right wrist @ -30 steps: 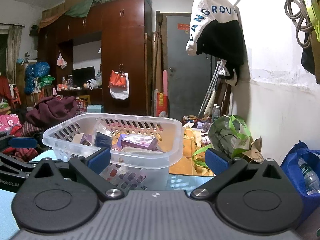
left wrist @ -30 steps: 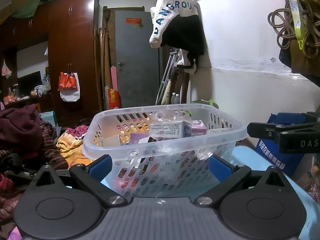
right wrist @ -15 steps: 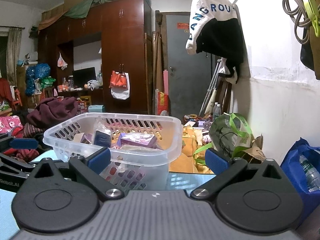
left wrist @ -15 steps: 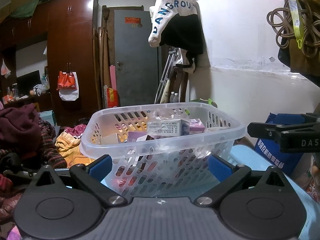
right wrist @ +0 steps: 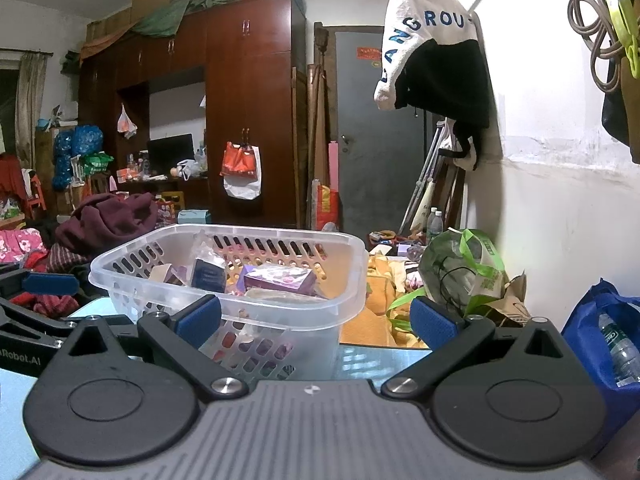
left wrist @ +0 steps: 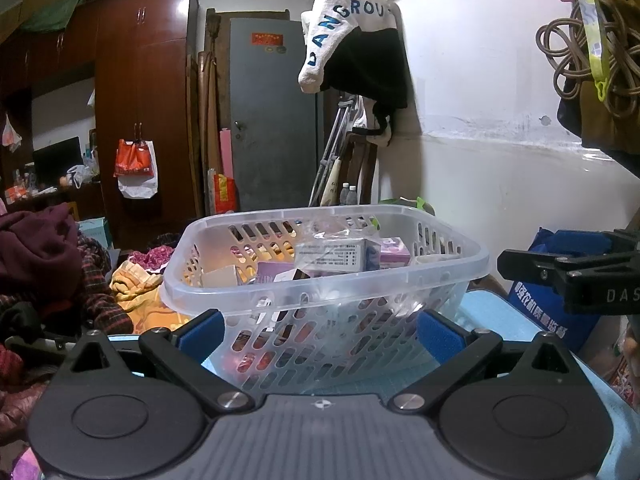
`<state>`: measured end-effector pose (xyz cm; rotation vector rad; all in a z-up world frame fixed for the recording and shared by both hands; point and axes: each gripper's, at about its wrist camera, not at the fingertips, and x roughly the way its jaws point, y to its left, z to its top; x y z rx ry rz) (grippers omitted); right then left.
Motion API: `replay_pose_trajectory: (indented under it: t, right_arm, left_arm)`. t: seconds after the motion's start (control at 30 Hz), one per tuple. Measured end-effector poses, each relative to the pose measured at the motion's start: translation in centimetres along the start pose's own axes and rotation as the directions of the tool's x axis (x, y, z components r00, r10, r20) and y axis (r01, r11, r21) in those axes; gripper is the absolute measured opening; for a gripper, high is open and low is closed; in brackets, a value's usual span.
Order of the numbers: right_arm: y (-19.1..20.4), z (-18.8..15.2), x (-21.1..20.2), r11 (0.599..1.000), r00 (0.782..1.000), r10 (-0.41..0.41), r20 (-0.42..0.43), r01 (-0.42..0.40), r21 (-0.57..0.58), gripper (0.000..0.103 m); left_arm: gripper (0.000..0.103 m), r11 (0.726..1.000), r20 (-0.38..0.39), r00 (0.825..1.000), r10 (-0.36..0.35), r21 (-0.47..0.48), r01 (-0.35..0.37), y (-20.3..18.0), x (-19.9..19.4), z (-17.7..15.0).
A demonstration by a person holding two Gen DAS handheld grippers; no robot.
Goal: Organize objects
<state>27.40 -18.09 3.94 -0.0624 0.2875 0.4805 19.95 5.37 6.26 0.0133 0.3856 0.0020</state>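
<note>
A clear slotted plastic basket [left wrist: 456, 258] stands on a light blue table top [left wrist: 496, 316], filled with several small boxes, among them a white printed box [left wrist: 330, 254] and a purple box [right wrist: 280, 280]. My left gripper [left wrist: 318, 330] is open just in front of the basket, its blue pads apart and holding nothing. My right gripper [right wrist: 316, 316] is open too, to the right of the basket [right wrist: 352, 280], empty. The right gripper's fingers [left wrist: 568, 272] show at the right edge of the left wrist view, and the left gripper's fingers [right wrist: 40, 284] at the left edge of the right wrist view.
A blue bag [right wrist: 600, 336] with a bottle sits low at the right. A green bag [right wrist: 460, 268] and yellow cloth [right wrist: 376, 312] lie beyond the table. Piled clothes [left wrist: 40, 264] lie at the left. A white wall [left wrist: 500, 120] with hanging ropes stands close on the right.
Both views have shifted only slightly; the basket sits a touch further left in the left wrist view. Both grippers stay open and empty.
</note>
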Motion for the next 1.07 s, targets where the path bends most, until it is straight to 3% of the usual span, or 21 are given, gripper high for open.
replay_pose_trajectory:
  t: [1.07]
  right_arm:
    - [-0.44,-0.38,0.02,1.0,1.0,0.008,-0.012,-0.008,0.015,0.103]
  left_arm:
    - [0.103,1.0,0.004,1.0,-0.014,-0.018,0.014,-0.51,0.26,0.15]
